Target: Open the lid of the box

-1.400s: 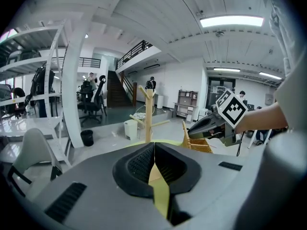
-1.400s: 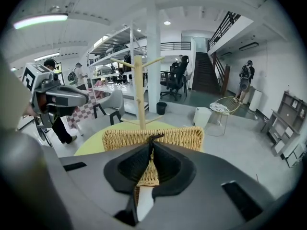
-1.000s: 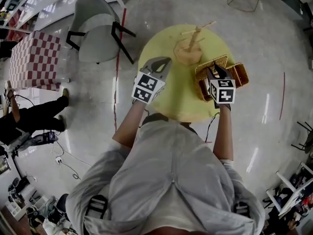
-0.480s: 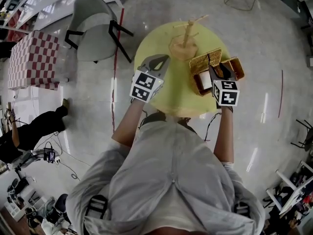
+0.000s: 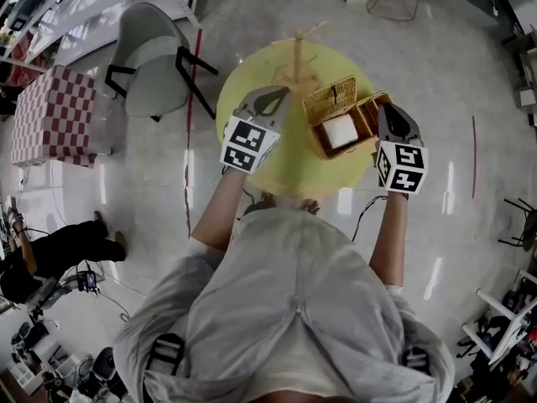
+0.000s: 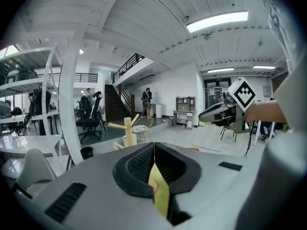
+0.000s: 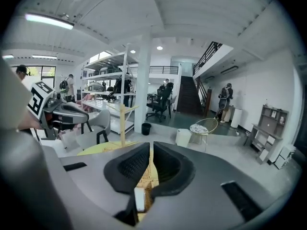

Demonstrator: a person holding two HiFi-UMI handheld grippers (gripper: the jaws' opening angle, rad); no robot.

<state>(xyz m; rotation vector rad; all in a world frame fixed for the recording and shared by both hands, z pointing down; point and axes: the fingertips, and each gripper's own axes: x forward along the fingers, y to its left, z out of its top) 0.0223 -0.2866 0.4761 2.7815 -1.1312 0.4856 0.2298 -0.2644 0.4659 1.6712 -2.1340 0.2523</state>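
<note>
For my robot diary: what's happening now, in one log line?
box lid: open | right gripper: closing, empty | left gripper: shut

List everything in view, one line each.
table: 1, yellow, centre
box: 1, tan wicker, on table's right, lid up
white item: 1, white, inside box
peg stand: 1, wood, table's far edge
chair: 1, grey, left of table
checked block: 1, red-white, far left
bystander: 1, dark clothes, floor lower left
left gripper: 1, grey, over table, fingers shut, empty
right gripper: 1, grey, right of box, fingers closing, nothing between
</note>
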